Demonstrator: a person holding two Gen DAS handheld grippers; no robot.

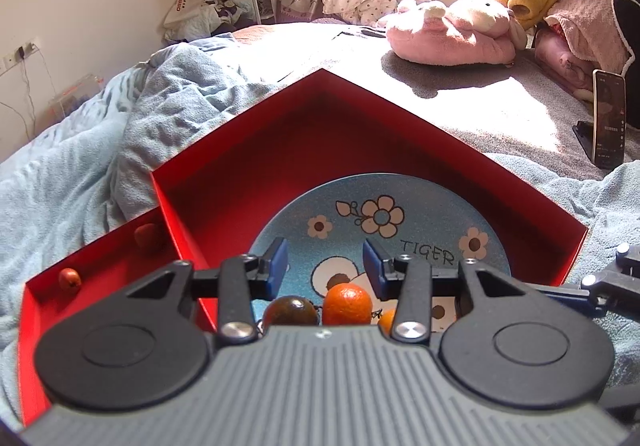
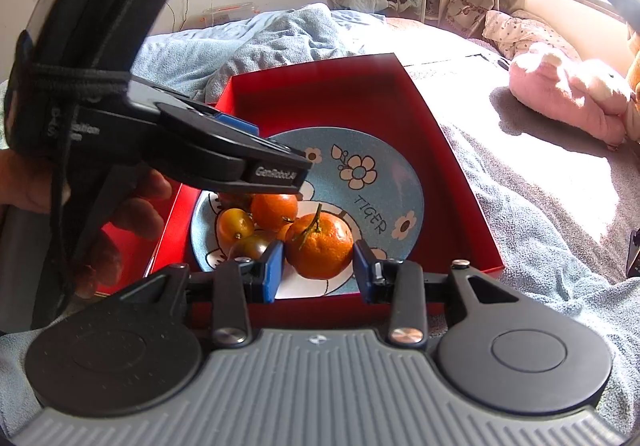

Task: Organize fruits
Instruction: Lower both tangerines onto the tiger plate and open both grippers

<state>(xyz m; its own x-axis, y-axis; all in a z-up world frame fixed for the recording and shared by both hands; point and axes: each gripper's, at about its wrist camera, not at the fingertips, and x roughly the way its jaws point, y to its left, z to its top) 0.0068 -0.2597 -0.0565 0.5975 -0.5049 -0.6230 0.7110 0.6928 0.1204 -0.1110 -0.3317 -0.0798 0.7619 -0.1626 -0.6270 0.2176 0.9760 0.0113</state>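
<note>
A blue flowered plate (image 1: 400, 202) (image 2: 384, 182) marked TIGER lies in a red box (image 1: 280, 134) (image 2: 440, 150) on the bed. Several small fruits sit on it: a stemmed tangerine (image 2: 320, 246), a second orange (image 2: 274, 208) (image 1: 346, 304), a yellow-orange tomato (image 2: 234, 224) and a dark fruit (image 1: 290, 312) (image 2: 250, 246). My right gripper (image 2: 318, 270) is open, its blue pads either side of the stemmed tangerine, apart from it. My left gripper (image 1: 326, 262) is open and empty above the plate's fruits; its body shows in the right wrist view (image 2: 224, 162).
A second red tray (image 1: 100, 270) at the left holds two small reddish fruits (image 1: 146, 234) (image 1: 70, 279). Rumpled blue blanket (image 1: 100, 134) surrounds the box. A pink plush (image 1: 452, 34) and a propped phone (image 1: 608, 118) lie farther back on the bed.
</note>
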